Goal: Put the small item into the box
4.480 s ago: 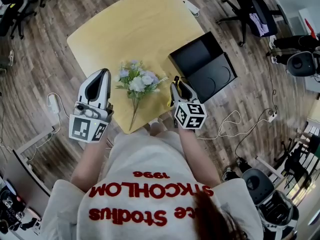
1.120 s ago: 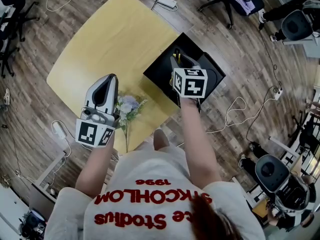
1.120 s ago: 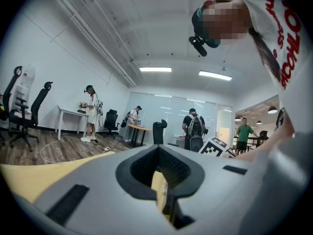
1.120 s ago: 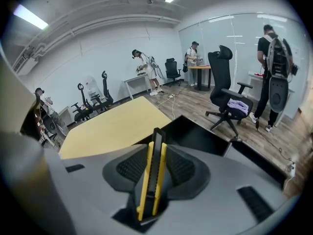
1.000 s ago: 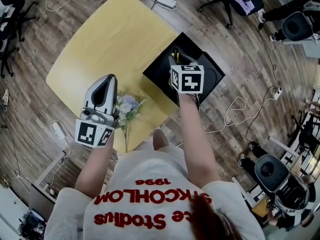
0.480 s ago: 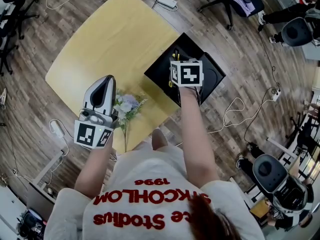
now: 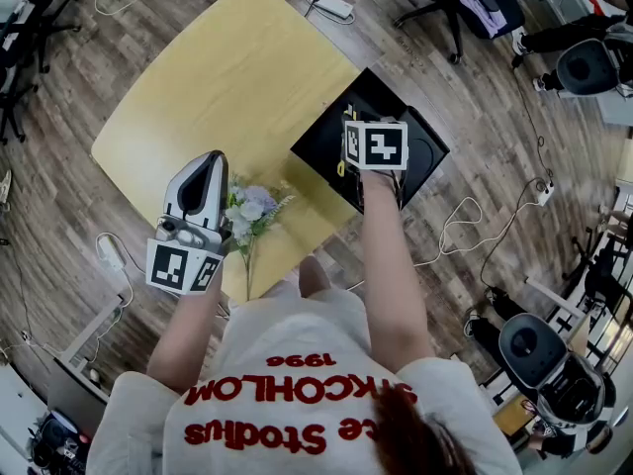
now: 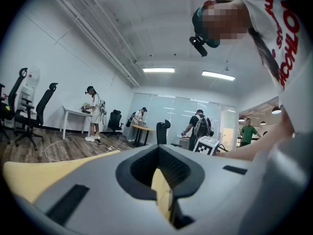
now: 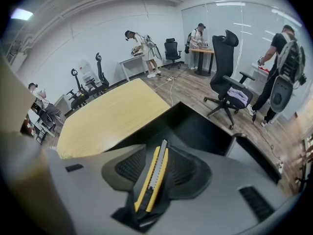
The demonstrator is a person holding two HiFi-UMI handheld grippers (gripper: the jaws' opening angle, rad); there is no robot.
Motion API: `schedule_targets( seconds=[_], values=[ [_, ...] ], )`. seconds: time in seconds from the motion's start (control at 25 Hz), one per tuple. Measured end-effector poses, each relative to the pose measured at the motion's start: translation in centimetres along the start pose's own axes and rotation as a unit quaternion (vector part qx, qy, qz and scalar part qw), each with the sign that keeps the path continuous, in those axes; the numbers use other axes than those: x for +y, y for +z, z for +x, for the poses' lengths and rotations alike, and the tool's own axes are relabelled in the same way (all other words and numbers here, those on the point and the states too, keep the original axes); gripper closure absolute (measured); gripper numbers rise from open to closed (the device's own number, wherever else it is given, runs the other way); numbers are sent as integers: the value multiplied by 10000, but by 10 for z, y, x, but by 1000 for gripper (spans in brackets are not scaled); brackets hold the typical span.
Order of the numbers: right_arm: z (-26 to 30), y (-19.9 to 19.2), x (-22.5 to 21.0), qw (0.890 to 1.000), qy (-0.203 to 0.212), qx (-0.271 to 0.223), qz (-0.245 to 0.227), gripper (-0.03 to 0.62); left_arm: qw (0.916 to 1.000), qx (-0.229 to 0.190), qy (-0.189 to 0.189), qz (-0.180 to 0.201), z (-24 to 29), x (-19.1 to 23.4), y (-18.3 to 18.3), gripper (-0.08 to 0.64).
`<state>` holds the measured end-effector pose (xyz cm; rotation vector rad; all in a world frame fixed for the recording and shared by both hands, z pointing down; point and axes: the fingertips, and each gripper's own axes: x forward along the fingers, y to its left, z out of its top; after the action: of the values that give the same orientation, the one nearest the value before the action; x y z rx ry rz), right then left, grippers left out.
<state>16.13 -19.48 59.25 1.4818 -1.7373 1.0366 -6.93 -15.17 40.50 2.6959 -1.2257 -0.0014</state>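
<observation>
Head view: the left tongs [image 7: 211,156] hover beside flowers [image 7: 247,206] at the desk [image 7: 227,67] edge; the right tongs [image 7: 349,119] tilt down over the black box [image 7: 318,146]. Left gripper view: its tongs are together, with nothing between them. Right gripper view: a yellow utility knife [image 9: 155,177] stands between the pads, which have just been easing apart but touch it, above the open box.
</observation>
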Motion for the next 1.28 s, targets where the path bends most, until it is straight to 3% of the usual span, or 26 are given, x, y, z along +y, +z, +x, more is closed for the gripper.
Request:
schedule_targets(
  seconds=[0.08, 0.24, 0.64, 0.8, 1.08, 1.28],
  values=[
    [-2, 2, -3, 9999, -11, -98, 47, 454, 10000, -18, 12, 5, 0, 0, 1, 558],
    [-6, 6, -14, 9991, -196, -369, 97, 569, 10000, -34, 33, 17, 1, 0, 3, 558],
    [-17, 15, -18, 9923, 136, -1170, 394, 581, 9997, -171, 135, 131, -11, 4, 16, 558],
    [-34, 25, -18, 9828, 408, -1740, 467, 586, 9993, -258, 187, 191, -14, 3, 24, 558],
    [-86, 49, 2, 9559, 915, -2789, 118, 588, 9981, -453, 275, 309, -21, 1, 40, 558],
    [-130, 58, 19, 9387, 971, -3306, -100, 588, 9968, -604, 311, 431, -31, -1, 56, 558]
  ],
)
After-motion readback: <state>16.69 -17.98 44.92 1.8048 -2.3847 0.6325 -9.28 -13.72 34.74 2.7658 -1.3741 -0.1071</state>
